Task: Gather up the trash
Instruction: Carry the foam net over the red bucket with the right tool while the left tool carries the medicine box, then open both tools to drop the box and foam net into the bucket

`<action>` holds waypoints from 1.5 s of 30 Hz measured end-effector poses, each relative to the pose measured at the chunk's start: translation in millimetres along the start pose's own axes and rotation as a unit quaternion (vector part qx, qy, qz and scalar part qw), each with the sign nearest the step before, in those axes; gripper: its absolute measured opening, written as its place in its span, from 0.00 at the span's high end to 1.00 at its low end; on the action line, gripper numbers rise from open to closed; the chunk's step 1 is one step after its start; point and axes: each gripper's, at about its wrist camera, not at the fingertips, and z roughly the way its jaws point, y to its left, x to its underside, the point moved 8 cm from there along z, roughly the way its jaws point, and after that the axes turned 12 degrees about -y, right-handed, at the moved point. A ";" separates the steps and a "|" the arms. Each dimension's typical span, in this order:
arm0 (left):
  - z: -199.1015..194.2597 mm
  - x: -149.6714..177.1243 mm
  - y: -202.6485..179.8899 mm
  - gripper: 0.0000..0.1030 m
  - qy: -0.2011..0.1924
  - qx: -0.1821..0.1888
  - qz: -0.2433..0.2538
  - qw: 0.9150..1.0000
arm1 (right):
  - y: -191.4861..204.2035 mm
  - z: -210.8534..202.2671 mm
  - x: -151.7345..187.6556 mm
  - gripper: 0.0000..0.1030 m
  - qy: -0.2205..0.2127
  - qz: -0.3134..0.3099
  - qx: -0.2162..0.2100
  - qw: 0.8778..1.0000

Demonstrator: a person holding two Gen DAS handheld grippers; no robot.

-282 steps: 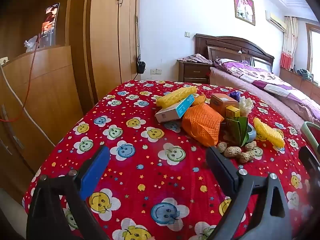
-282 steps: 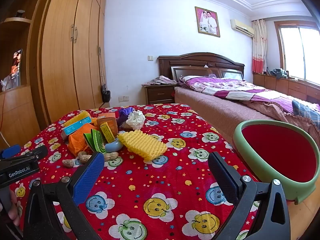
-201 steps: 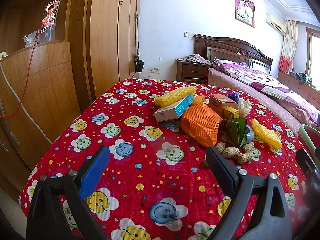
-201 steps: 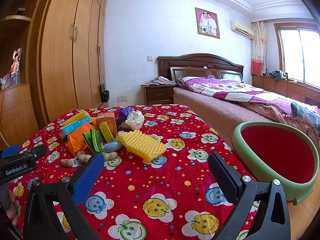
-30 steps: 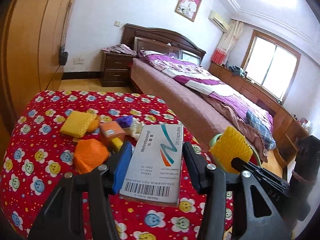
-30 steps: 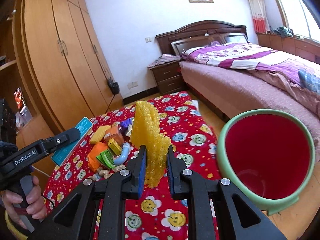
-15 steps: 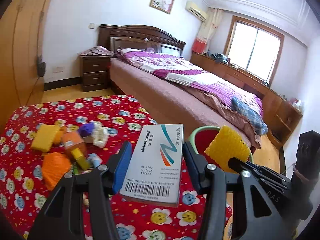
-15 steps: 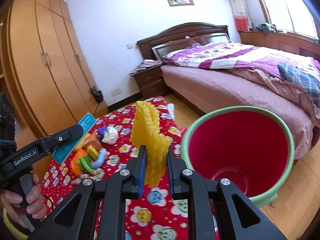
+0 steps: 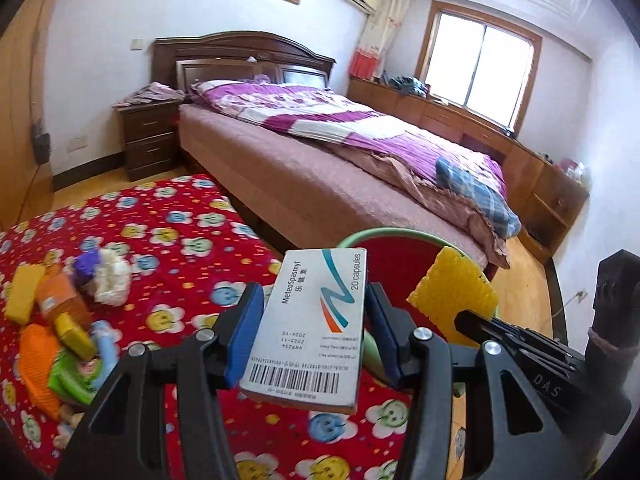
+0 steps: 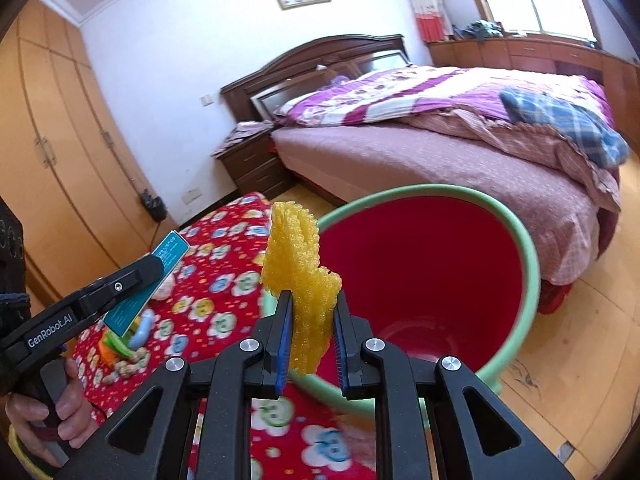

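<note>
My left gripper (image 9: 314, 326) is shut on a white medicine box (image 9: 316, 320) printed "20 capsules", held just short of the green bin (image 9: 384, 236) with the red inside. My right gripper (image 10: 310, 330) is shut on a yellow foam net (image 10: 300, 272), raised at the near rim of the same bin (image 10: 516, 232). In the left wrist view the foam net (image 9: 452, 292) and the right gripper's black finger (image 9: 516, 336) show at the right. In the right wrist view the left gripper (image 10: 116, 284) with the box's teal side (image 10: 148, 292) is at the left, held by a hand (image 10: 44, 412).
More trash lies on the red smiley-face cloth (image 9: 180, 240): an orange net (image 9: 36, 360), a yellow foam piece (image 9: 22, 292), a small orange box (image 9: 60, 300), a white and purple wad (image 9: 104, 272), green wrappers (image 9: 68, 376), peanuts (image 10: 124, 368). A bed (image 9: 360, 168) stands behind the bin.
Both grippers have swung to the right, away from the trash pile and toward the green bin, which now looms larger. The box and foam net stay gripped.
</note>
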 end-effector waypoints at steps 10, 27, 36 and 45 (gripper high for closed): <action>48.9 15.2 -35.9 0.48 0.030 0.032 0.028 0.999 | -46.1 7.9 5.1 0.81 0.007 0.020 0.049 0.999; 75.4 33.7 -44.2 0.41 0.055 0.051 0.032 0.997 | -75.6 13.1 9.1 0.69 0.009 0.032 0.087 0.996; 61.7 32.6 -31.2 0.41 0.057 0.036 0.013 0.998 | -70.4 10.3 5.0 0.58 0.003 0.034 0.082 0.996; 31.4 30.7 -10.7 0.41 0.053 0.011 -0.001 0.999 | -49.1 3.5 2.0 0.47 0.000 0.025 0.062 0.998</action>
